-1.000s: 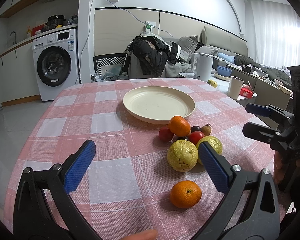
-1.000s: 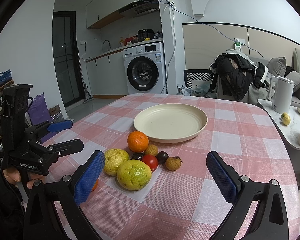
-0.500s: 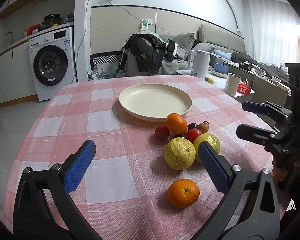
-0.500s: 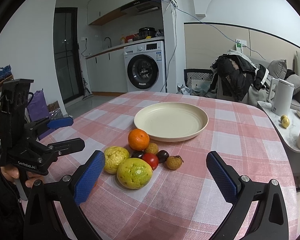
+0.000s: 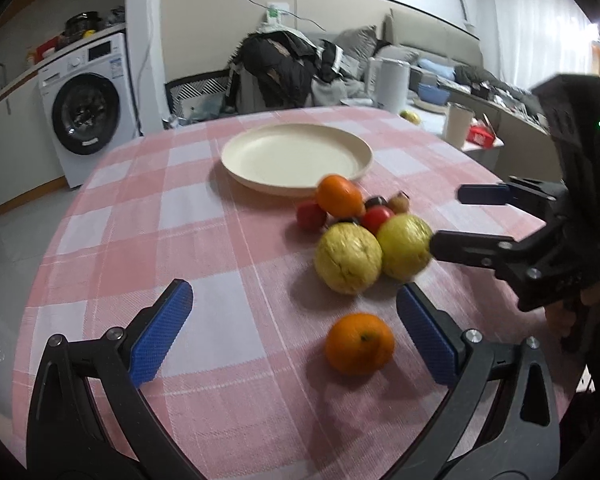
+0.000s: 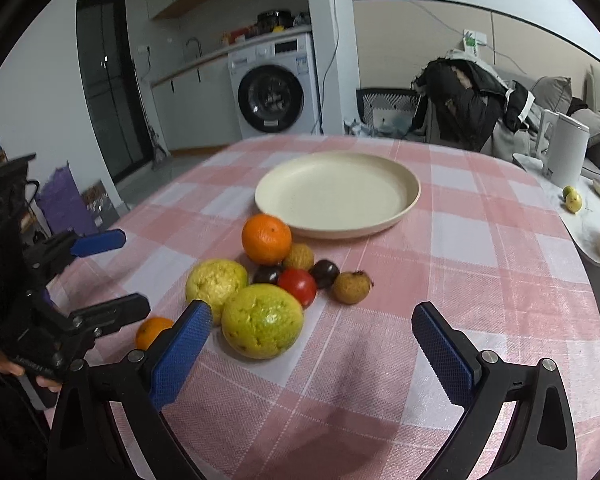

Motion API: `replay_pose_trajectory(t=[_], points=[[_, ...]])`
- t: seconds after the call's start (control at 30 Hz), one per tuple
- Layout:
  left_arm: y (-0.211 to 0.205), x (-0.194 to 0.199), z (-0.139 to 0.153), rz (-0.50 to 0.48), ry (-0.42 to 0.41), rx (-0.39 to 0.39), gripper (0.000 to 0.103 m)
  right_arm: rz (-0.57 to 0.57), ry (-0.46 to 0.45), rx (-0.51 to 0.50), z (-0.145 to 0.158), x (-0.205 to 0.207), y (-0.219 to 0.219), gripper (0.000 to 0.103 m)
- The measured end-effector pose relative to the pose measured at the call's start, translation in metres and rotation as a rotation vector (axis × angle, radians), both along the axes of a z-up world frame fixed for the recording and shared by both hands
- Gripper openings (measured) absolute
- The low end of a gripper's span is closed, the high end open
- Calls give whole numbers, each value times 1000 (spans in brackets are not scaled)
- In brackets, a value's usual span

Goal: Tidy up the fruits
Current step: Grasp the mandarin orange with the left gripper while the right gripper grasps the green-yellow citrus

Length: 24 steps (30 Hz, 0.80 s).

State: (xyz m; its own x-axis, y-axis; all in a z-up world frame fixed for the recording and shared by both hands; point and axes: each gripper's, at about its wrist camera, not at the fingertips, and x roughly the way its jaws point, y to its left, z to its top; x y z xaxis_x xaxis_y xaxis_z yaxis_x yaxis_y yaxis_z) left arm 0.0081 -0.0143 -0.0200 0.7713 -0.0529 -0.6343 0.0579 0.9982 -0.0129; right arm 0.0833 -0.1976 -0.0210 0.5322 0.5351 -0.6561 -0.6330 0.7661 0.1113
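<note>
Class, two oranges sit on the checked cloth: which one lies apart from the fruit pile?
The orange nearest the left gripper lies alone on the cloth. The other orange sits against the pile, beside the plate.

Probably a home: washing machine [image 6: 275, 98], sofa [image 5: 432, 40], checked dining table [image 6: 480, 240].

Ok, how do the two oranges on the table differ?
The far orange sits against the plate rim, touching the small fruits in the pile; the near orange lies alone on the tablecloth, apart from the pile. The near one lies ahead of the open left hand-held gripper. Both are round and bright orange.
</note>
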Motion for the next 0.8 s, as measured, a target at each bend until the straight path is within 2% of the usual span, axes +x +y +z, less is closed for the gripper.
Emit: replay_pose_trajectory(t=[0.1,0.17,0.23,0.3,0.47,0.7,0.73,0.8], points=[[-5,0,-5,-47,44,-3,102,33,54,-3,-6,2,5,98],[-9,0,-10,-72,74,2,101,48,83,-7,-10,4,9,88],[-13,1,-13,-92,94,6,96,60,107,-15,-14,5,12,83],[-16,2,-17,-110,116,7,89,68,122,-20,-16,7,13,81],[-18,4,-25,-153,164,-18,83,91,158,-18,-22,8,23,73],[-15,10,-31,-180,213,-63,50,94,198,0,-25,14,32,58],[-16,9,-32,-183,216,-67,50,98,200,4,-25,13,33,55],[-15,9,-31,-206,215,-82,37,100,200,3,-25,13,35,55]])
